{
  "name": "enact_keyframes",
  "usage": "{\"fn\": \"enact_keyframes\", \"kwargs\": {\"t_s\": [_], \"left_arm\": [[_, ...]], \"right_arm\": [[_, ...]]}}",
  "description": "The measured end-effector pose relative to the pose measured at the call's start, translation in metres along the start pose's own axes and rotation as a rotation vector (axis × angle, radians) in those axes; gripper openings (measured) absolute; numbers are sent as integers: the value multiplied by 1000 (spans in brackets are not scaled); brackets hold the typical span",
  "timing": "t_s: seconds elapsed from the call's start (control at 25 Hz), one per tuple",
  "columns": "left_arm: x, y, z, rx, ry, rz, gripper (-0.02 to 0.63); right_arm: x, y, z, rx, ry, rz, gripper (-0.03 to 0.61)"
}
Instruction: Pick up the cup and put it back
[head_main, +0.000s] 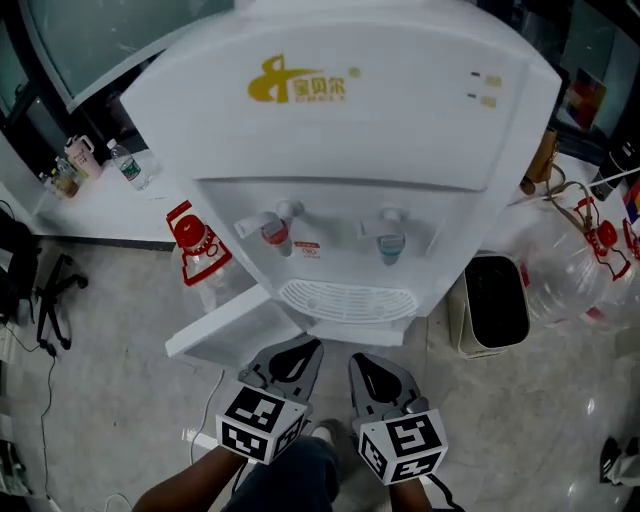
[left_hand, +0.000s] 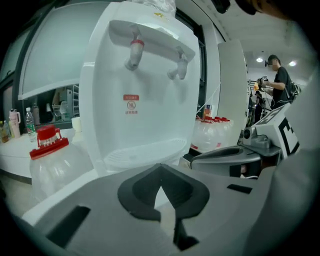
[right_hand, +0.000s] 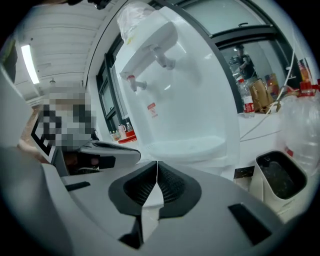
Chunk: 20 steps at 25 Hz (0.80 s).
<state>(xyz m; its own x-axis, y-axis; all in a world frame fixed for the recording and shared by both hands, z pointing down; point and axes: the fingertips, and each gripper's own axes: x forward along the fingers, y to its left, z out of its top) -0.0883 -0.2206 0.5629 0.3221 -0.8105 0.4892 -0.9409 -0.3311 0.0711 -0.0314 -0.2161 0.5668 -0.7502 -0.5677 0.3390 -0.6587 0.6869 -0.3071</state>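
Left tool (head_main: 312, 348) and right tool (head_main: 356, 362) both closed, empty; facing water dispenser (head_main: 340, 150).

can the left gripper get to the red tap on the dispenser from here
Probably yes: nothing stands between the left gripper and the red tap above the drip tray, though its jaws are shut.

On my water dispenser (head_main: 380, 140), upper centre of the head view, a gold brand logo (head_main: 298, 82) reads 宝贝尔; the small letters under it are illegible. A red warning label (head_main: 307, 249) between the taps is too small to read. My left gripper (head_main: 308, 350) and right gripper (head_main: 358, 362) carry square black-and-white markers.
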Motion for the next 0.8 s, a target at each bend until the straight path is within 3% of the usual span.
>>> {"fn": "enact_keyframes", "kwargs": {"t_s": [0.2,0.4,0.8], "left_arm": [[-33,-17,55,-7,23,-21,12],[-74,-29,111,-66,27,-32,12],[-149,-53,233,-31,26,-40,12]], "right_arm": [[-23,28,59,-2,41,-4,21],[-50,52,126,25,51,-29,21],[-106,96,258,80,40,-41,21]]}}
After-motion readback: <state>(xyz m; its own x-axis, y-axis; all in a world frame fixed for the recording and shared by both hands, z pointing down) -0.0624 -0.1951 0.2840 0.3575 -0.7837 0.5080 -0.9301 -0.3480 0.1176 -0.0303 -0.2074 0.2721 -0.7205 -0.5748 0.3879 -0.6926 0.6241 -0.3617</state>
